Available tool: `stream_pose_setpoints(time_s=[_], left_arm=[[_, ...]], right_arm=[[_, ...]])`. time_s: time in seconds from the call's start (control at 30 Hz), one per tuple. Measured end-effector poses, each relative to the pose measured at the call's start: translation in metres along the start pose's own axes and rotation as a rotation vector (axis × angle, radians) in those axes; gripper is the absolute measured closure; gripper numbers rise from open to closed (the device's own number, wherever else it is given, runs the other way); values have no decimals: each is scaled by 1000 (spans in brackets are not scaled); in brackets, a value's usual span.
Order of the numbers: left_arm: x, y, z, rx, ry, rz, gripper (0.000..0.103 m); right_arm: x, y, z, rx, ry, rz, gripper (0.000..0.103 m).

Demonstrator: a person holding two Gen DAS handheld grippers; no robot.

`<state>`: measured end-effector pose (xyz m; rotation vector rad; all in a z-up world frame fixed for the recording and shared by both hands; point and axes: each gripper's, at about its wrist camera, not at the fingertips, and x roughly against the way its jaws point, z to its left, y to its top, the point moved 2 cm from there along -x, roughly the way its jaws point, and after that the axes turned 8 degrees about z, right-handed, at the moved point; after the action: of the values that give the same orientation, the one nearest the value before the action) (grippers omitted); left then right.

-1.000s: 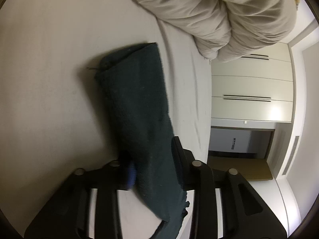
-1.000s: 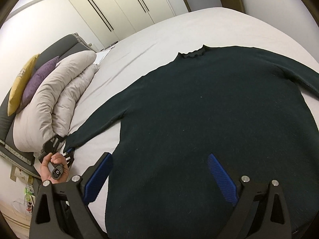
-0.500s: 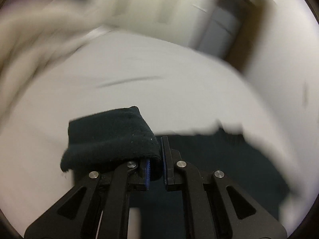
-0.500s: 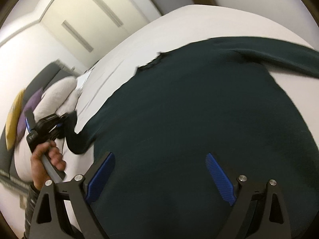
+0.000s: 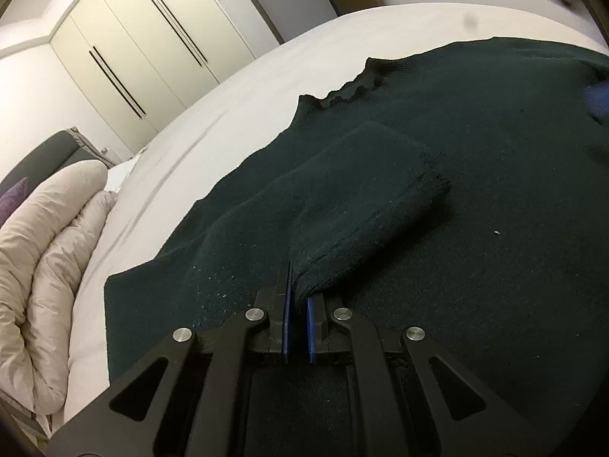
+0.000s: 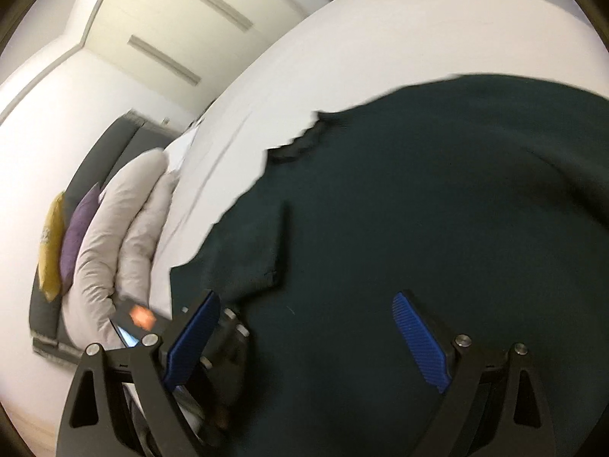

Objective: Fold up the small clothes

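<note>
A dark green sweater (image 5: 475, 198) lies flat on a white bed (image 5: 236, 91), collar (image 5: 342, 89) toward the far side. My left gripper (image 5: 297, 301) is shut on the sweater's left sleeve (image 5: 365, 198), which is folded over onto the body. My right gripper (image 6: 304, 339) is open and empty, hovering above the sweater's body (image 6: 418, 209). The folded sleeve (image 6: 251, 251) also shows in the right wrist view, with the left gripper's frame (image 6: 224, 342) just behind the right gripper's left finger.
A rolled beige duvet (image 5: 42, 247) lies at the bed's left end, with purple (image 6: 78, 236) and yellow (image 6: 51, 243) pillows against a dark headboard. White wardrobe doors (image 5: 144, 49) stand beyond the bed.
My left gripper swung the sleeve from the bare sheet over onto the sweater's body. The right gripper stayed open and shifted slightly over the sweater.
</note>
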<state>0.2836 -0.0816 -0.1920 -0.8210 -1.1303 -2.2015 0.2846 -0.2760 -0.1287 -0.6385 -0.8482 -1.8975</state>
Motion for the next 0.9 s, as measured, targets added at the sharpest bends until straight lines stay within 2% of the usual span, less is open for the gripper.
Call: stream_pose_setpoints(time_s=[0.1, 0.13, 0.23, 0.33, 0.43, 0.53, 0.57, 0.6, 0.63, 0.67, 0.77, 0.9], left_arm=[[5, -1, -6, 0, 14, -22, 97], [18, -7, -21, 6, 12, -29, 97], [22, -12, -19, 45, 1, -36, 97], [26, -18, -10, 99, -28, -42, 97], [26, -19, 0, 145, -53, -42, 97], [30, -22, 5, 167, -66, -42, 97], [30, -23, 6, 172, -64, -37, 97], [31, -23, 8, 179, -67, -37, 97], [30, -23, 10, 184, -69, -34, 97], [30, -23, 11, 188, -67, -28, 93], [34, -20, 15, 185, -92, -24, 92], [69, -23, 35, 250, -187, -97, 90]], right_arm=[[-34, 26, 21, 26, 86, 94, 8], [-46, 31, 23, 9, 89, 118, 8], [-76, 42, 25, -27, 107, 195, 11], [-101, 49, 22, -75, 146, 260, 26], [-120, 52, 24, -89, 161, 294, 34], [-130, 52, 37, -41, 162, 311, 46], [-134, 52, 41, -18, 154, 319, 61], [-139, 51, 44, 5, 145, 331, 82], [-143, 49, 47, 33, 111, 342, 89], [-143, 48, 48, 53, 92, 341, 90], [-135, 50, 47, 96, 35, 301, 94], [-109, 68, 32, 107, -21, 225, 94]])
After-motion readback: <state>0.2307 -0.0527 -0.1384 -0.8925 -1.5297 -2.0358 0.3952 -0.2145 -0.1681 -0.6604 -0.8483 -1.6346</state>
